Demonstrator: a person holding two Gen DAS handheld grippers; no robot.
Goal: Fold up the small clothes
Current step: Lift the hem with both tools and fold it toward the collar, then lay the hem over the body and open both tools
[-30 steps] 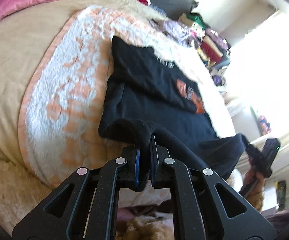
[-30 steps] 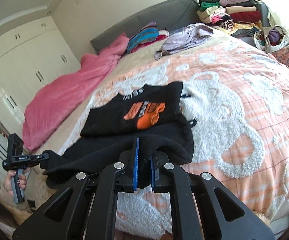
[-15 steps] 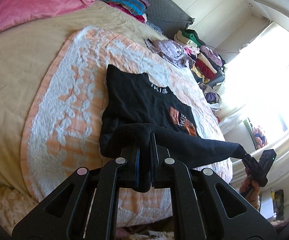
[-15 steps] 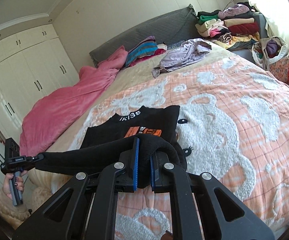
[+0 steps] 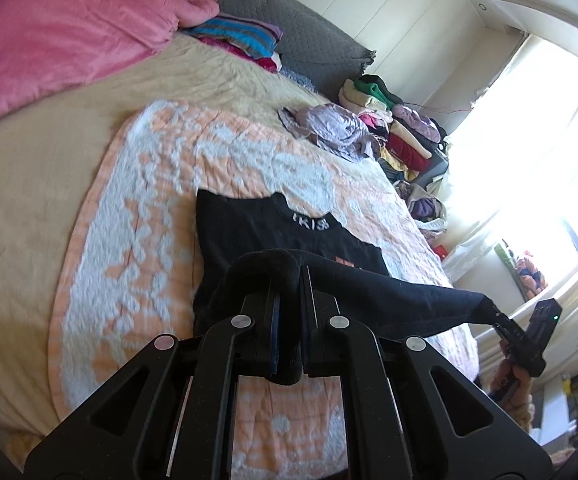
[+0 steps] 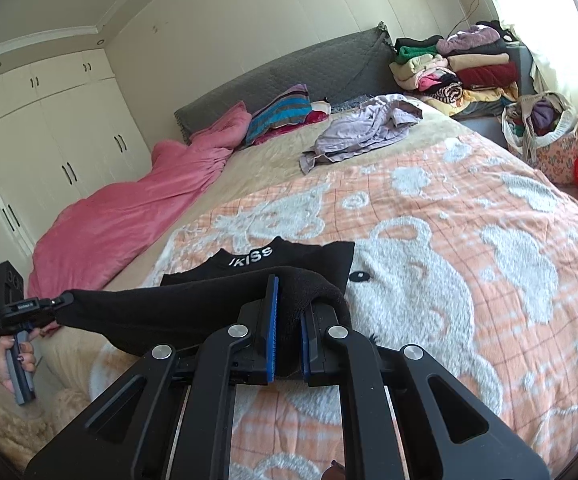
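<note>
- Two grippers, one black shirt (image 6: 249,268) on the bed, that's the whole deal here.
- Our left gripper (image 5: 289,320) has its blue pads pinched onto one bottom corner of the shirt, with the fabric bunched up between them.
- Our right gripper (image 6: 289,332) is clamped the same way on the other bottom corner.
- The hem is pulled into a taut band between the two, held up above the rest of the shirt.
- The collar end with the white lettering lies flat on the peach-and-white blanket (image 6: 469,240), and a bit of the orange print peeks out under the lifted hem in the left wrist view.
- Further up the bed we've got a pink comforter (image 6: 141,212) on the left, a crumpled lilac garment (image 6: 365,128) near the grey headboard (image 6: 309,72), and a pile of folded clothes (image 6: 461,64) beside it.
</note>
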